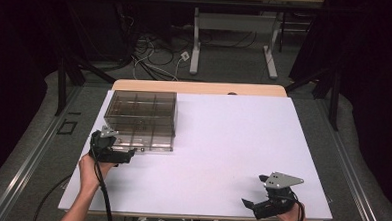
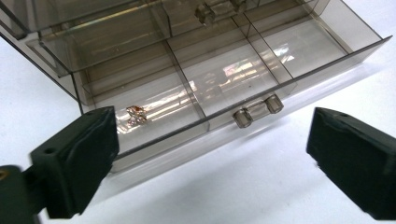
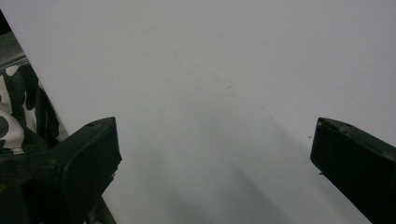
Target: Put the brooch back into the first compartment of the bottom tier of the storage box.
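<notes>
We see a smoky, see-through plastic drawer box point(image 1: 141, 119) in the left half of the high view, standing on the white tabletop point(image 1: 232, 142) toward its upper left part. Thin walls split it into rows of compartments. In the left gripper view its bottom drawer point(image 2: 224, 84) is pulled out toward the lower part of the frame, its long front edge slanting from lower left up to upper right, and a short clear bar handle point(image 2: 258, 110) sits at the middle of that front, lying along the same slant. A small crumpled coppery bit point(image 2: 136, 115) lies in the drawer's left compartment; we cannot tell what it is.

The left gripper point(image 1: 132, 153) sits just at the box's lower left corner in the high view. Its black jaws stand wide apart, touching nothing, the handle lying beyond the gap between them.

The right gripper point(image 1: 255, 192) rests low at the lower right of the high view, well apart from the box, jaws spread wide over bare tabletop, holding nothing.
</notes>
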The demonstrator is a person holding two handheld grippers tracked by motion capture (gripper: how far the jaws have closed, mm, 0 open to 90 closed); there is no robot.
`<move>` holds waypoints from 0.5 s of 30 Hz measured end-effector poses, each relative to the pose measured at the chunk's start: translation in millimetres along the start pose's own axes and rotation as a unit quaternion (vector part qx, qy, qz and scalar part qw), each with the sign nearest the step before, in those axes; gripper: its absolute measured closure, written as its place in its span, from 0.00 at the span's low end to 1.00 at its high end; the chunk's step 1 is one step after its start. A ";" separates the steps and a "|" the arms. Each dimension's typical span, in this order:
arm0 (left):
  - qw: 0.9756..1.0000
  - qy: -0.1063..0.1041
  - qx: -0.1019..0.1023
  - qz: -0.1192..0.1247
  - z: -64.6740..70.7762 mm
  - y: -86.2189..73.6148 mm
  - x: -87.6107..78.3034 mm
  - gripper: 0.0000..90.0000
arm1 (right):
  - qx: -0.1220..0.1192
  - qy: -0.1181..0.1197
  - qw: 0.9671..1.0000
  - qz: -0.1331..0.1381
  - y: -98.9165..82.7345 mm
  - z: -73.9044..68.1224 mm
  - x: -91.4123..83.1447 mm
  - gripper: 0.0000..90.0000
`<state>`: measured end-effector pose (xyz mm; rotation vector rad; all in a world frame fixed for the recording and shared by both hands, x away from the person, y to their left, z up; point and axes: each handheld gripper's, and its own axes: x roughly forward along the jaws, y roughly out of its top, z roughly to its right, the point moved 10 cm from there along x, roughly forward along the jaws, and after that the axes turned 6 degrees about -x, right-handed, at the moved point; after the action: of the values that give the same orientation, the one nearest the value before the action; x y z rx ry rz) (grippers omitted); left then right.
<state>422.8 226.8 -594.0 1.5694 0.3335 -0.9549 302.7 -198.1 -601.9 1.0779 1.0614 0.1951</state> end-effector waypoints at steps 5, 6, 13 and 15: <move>1.000 0.001 0.003 -0.009 1.9 -3.5 0.2 0.00 | 0.000 0.006 1.000 -0.006 -0.9 -0.6 -0.6 0.01; 1.000 0.001 0.003 -0.003 2.3 -2.6 1.4 0.00 | 0.001 0.002 1.000 0.001 0.2 -0.2 0.2 0.01; 1.000 0.001 0.002 -0.010 1.1 -4.0 3.0 0.00 | 0.001 0.003 1.000 0.000 -0.2 -0.1 0.4 0.01; 1.000 0.001 0.002 -0.011 1.5 -4.4 3.5 0.00 | 0.000 0.004 1.000 -0.011 -1.7 -0.4 -0.8 0.01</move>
<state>421.4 225.4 -599.5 1.5727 0.3525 -0.9717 301.4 -199.2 -602.8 1.0656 1.0796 0.1831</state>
